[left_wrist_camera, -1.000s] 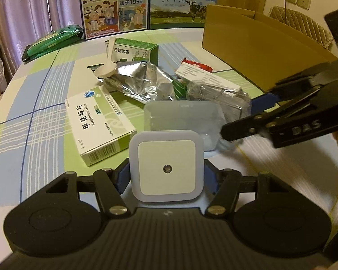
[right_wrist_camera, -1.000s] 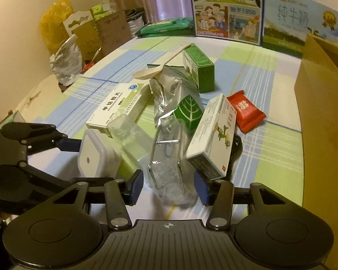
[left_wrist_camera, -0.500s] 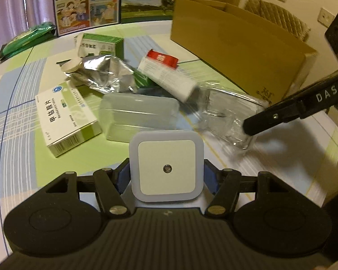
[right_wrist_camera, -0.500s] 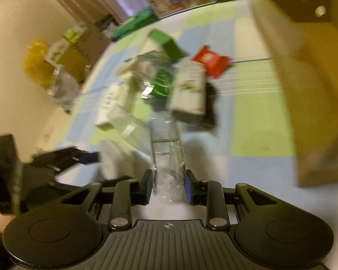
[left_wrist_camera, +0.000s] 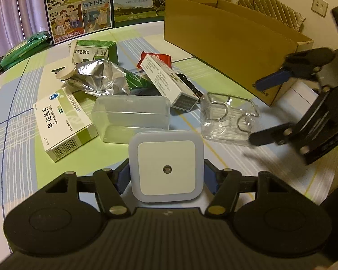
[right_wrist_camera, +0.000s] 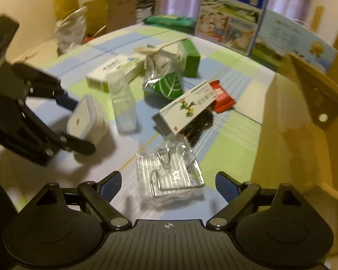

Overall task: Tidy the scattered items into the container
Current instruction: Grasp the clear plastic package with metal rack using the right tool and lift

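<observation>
left gripper [left_wrist_camera: 166, 172]: closed on the white square night light [left_wrist_camera: 166, 166], held just above the table [left_wrist_camera: 22, 103], front face toward the camera
right gripper [right_wrist_camera: 168, 185]: jaws spread wide, holding nothing; blue pads either side of the clear plastic pack [right_wrist_camera: 169, 173]
clear plastic pack: flat on the table near the front edge, metal hooks inside, not touching either pad
container: brown cardboard box [left_wrist_camera: 227, 38], open top, on the table's right side, just beside the pack
translucent case [left_wrist_camera: 131, 117]: lying flat, right behind the night light
medicine box [left_wrist_camera: 64, 124]: white and green, left of the case
long white box [left_wrist_camera: 166, 81]: angled, one end over the red packet [left_wrist_camera: 156, 58], a black cable [right_wrist_camera: 198, 123] under it
foil pouch [left_wrist_camera: 97, 78]: crumpled, mid-pile, green carton [left_wrist_camera: 94, 50] behind it
rear of table: two milk cartons [left_wrist_camera: 78, 6] upright, green wipes pack [left_wrist_camera: 22, 49] at far left
</observation>
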Action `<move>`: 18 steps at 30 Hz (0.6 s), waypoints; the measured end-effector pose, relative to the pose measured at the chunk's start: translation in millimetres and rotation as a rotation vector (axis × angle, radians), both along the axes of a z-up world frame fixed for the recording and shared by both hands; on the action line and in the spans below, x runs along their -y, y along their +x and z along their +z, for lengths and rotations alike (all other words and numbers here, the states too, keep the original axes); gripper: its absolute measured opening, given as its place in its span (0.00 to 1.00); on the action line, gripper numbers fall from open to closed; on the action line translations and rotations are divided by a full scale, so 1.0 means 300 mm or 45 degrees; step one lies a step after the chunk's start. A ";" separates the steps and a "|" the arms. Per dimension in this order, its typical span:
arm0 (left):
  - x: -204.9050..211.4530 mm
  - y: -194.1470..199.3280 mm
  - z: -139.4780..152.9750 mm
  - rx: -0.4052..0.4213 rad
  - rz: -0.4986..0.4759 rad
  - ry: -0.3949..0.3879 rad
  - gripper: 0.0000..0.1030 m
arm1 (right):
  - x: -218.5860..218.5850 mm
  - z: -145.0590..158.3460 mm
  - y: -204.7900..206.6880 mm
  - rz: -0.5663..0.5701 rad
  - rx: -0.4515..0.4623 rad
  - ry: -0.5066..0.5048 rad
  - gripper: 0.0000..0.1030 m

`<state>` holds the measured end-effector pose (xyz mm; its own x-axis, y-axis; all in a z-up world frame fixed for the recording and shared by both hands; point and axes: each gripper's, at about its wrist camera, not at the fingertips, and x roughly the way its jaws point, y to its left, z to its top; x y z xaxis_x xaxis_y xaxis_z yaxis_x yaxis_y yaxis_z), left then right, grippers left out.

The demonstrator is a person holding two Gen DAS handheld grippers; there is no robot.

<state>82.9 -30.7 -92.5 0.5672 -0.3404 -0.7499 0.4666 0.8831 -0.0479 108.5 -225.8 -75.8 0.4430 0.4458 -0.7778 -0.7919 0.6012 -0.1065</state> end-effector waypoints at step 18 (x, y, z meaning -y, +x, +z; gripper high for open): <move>0.013 0.001 -0.003 0.017 0.058 0.012 0.72 | 0.005 -0.049 0.047 0.011 -0.110 0.054 0.65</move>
